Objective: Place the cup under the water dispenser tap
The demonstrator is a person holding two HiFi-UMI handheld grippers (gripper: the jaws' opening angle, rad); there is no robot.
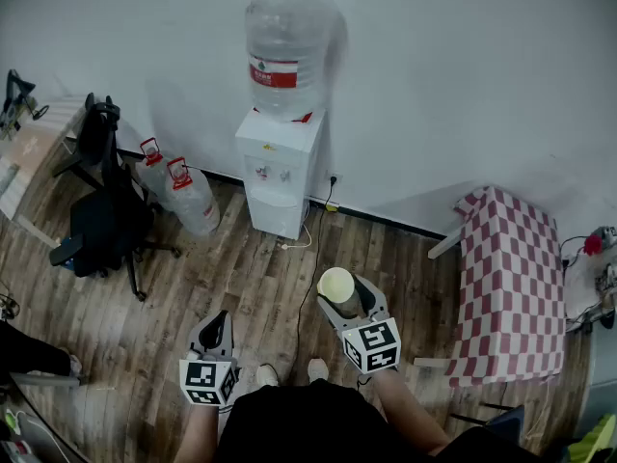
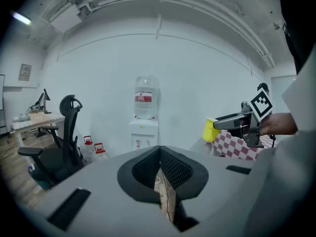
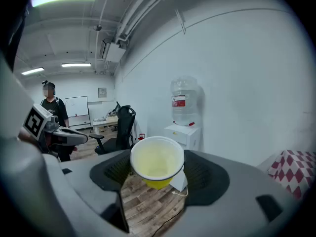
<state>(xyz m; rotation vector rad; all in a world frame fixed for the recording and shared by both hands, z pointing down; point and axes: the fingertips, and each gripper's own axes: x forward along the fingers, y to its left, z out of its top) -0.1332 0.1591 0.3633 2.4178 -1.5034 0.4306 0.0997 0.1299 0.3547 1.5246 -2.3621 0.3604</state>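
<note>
**Short of the dispenser: cup held in the right fingers**

Over the wooden floor (image 1: 241,287), just ahead of the person's shoes (image 1: 316,367), both grippers point forward and a little down.

Right gripper (image 1: 345,295): its fingers (image 3: 210,177) stand wide and grasp a yellow cup (image 3: 156,163), one pad on each flank. Cup upright, mouth up, pale inside showing, carried clear of the floor.

Left gripper (image 1: 216,328): fingers (image 2: 180,171) clenched tip to tip, pad against pad. It hangs well apart from the right one and slightly nearer the person.

Water dispenser (image 1: 279,172) stands ahead against the white wall (image 1: 463,85). A big clear bottle (image 1: 285,56) with a red label is upended on top. Two small taps (image 1: 272,173) sit on its front face. The cup is well apart from the dispenser, roughly in line with its right edge in the head view. A thin cable (image 1: 308,292) runs over the boards from the dispenser's foot toward the person.

Left of the dispenser, two spare bottles (image 1: 188,193) with red caps lean on the floor near a black office chair (image 1: 101,215). To the right stands a surface (image 1: 511,287) under a red-and-white checked cloth. Far back in the right gripper view, a second person (image 3: 53,106) in dark clothes stands.
</note>
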